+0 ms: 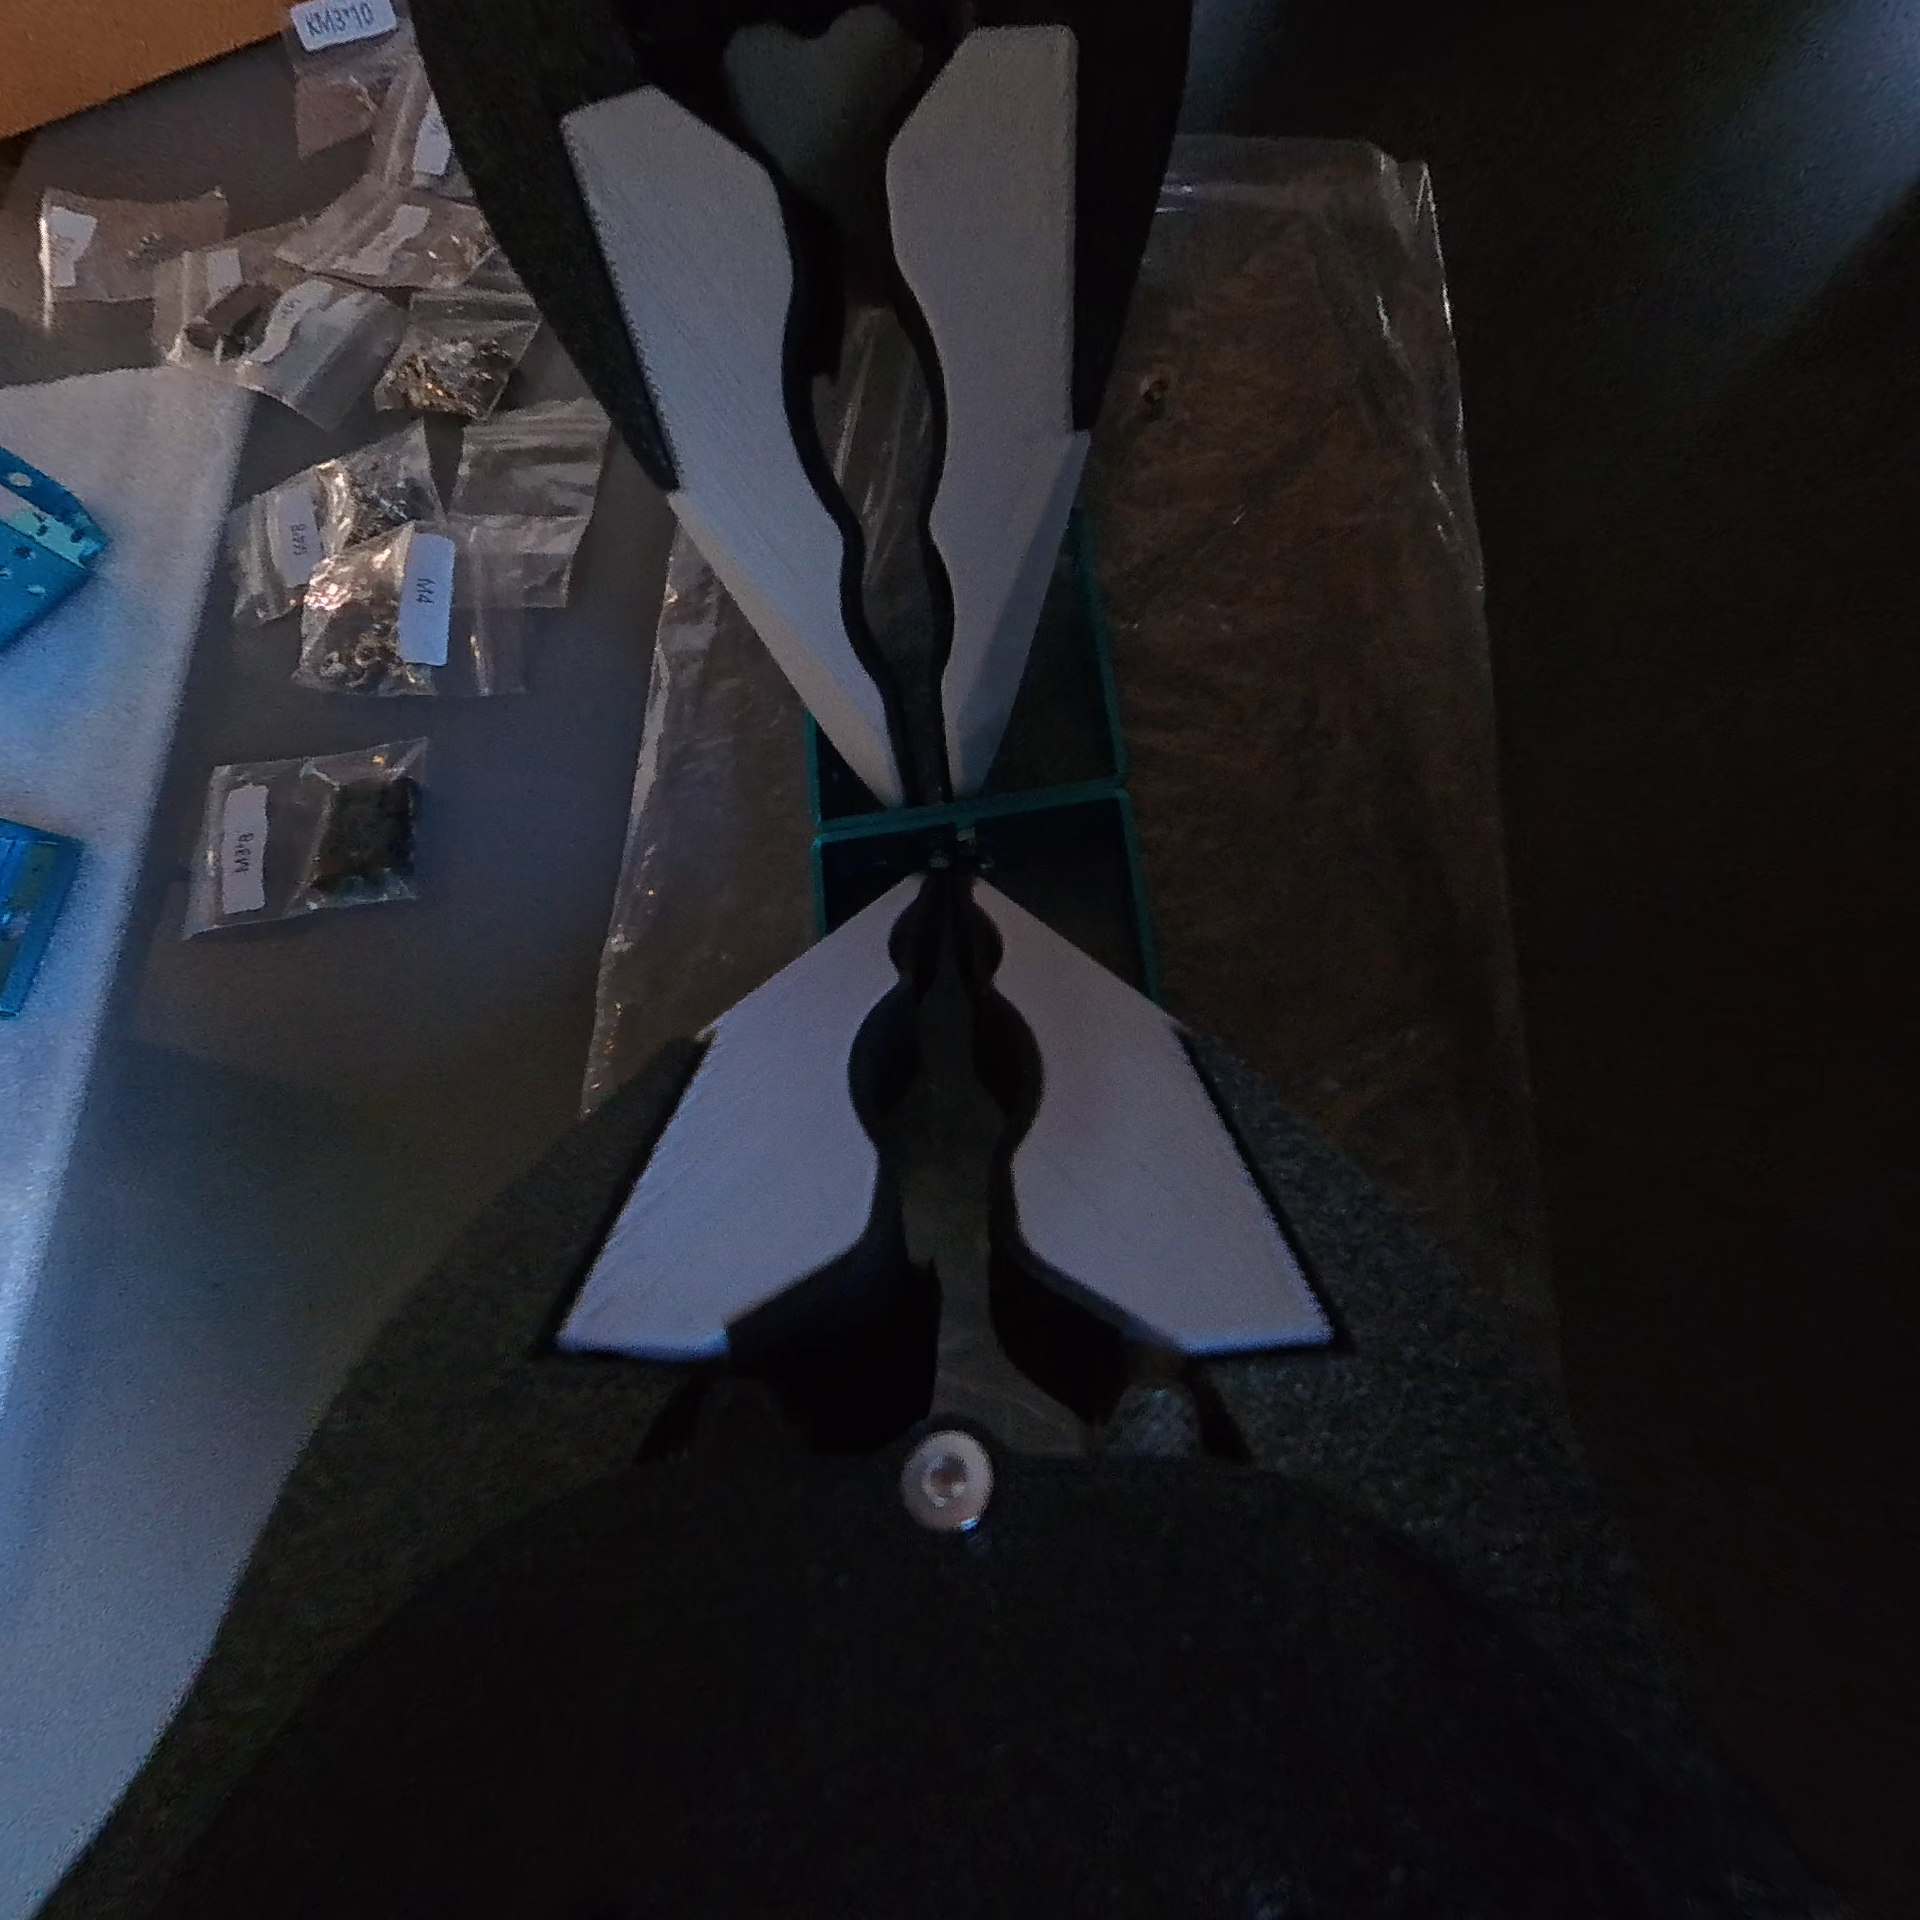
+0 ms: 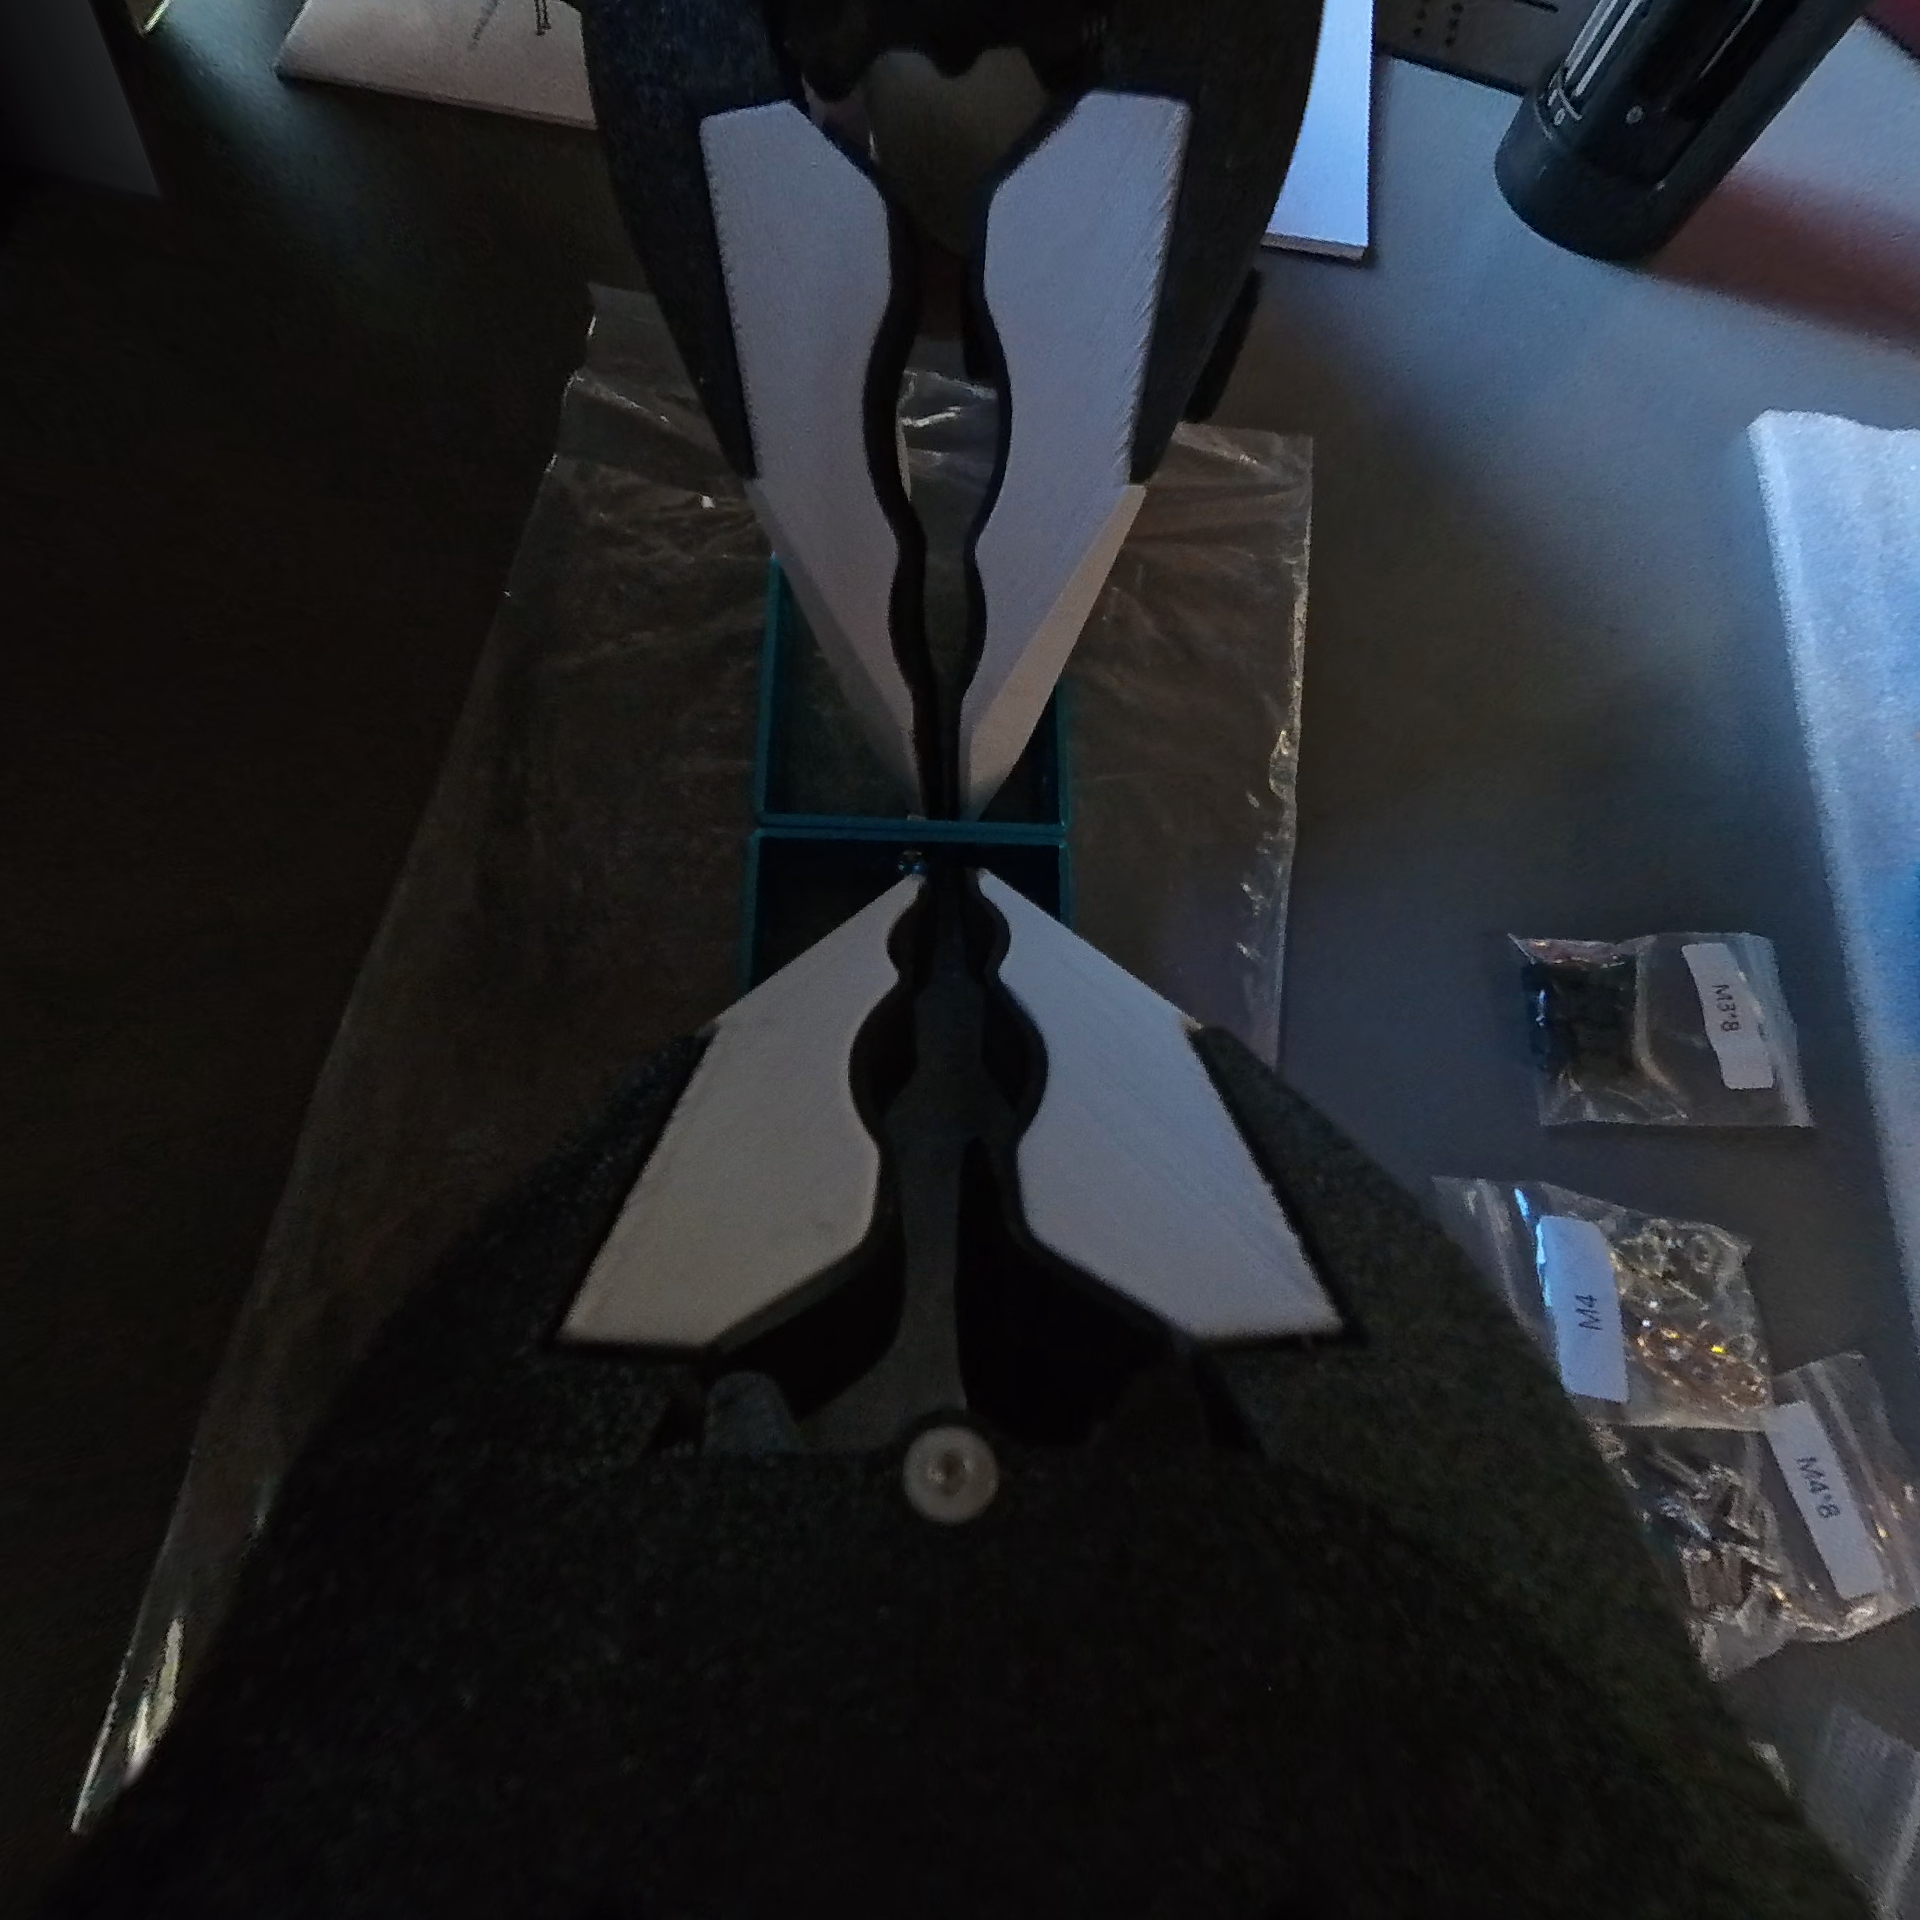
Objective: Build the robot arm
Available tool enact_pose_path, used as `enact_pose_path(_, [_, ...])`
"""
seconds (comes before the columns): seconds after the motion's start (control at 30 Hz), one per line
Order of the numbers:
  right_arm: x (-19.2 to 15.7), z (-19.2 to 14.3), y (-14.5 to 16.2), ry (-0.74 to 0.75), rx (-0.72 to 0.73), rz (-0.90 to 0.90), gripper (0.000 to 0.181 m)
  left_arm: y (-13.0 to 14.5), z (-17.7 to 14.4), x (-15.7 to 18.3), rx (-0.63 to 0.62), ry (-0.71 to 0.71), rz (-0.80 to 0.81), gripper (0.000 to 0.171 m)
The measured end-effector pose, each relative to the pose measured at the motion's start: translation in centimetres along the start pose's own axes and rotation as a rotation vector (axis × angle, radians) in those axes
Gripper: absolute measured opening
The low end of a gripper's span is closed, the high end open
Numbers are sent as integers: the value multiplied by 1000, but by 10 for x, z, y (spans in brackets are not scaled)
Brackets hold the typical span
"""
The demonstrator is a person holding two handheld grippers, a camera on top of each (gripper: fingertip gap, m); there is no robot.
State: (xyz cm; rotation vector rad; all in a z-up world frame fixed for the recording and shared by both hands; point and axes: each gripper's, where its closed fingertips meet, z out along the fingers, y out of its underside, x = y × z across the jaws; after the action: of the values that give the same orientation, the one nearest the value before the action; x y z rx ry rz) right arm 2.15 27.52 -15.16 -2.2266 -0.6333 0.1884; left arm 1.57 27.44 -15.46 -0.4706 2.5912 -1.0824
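Note:
A teal metal frame (image 1: 1130,831) with a cross wall stands on a clear plastic bag (image 1: 1299,727) on the dark table. My left gripper (image 1: 948,881) comes from below, shut, with a small metal fastener (image 1: 954,852) at its tips against the cross wall. My right gripper (image 1: 923,798) faces it from the far side of the wall, tip to tip. In the right wrist view, my right gripper (image 2: 943,878) is shut at the cross wall of the frame (image 2: 831,826). A tiny bluish metal piece (image 2: 912,857) sits beside its tips. The left gripper (image 2: 940,808) is opposite it.
Small zip bags of screws (image 1: 312,831) lie left of the frame, next to a white foam sheet (image 1: 104,1039) bearing blue metal parts (image 1: 31,540). In the right wrist view, more screw bags (image 2: 1662,1029), foam (image 2: 1849,727), a black cylinder (image 2: 1662,125) and white paper (image 2: 447,52). Left and right tips are no more than a few centimetres apart.

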Motion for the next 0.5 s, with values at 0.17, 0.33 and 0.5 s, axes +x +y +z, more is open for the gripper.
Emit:
enact_pose_path(0.17, [0,1,0,-8,4,26,2,-1,0,0,7,5,-20,11])
enact_pose_path(0.33, [1,1,0,-10,6,38,2,2,-1,-1,-16,-13,15,11])
enact_pose_path(0.5, [1,0,1,-8,7,45,2,3,-10,-5,-14,7,-10,10])
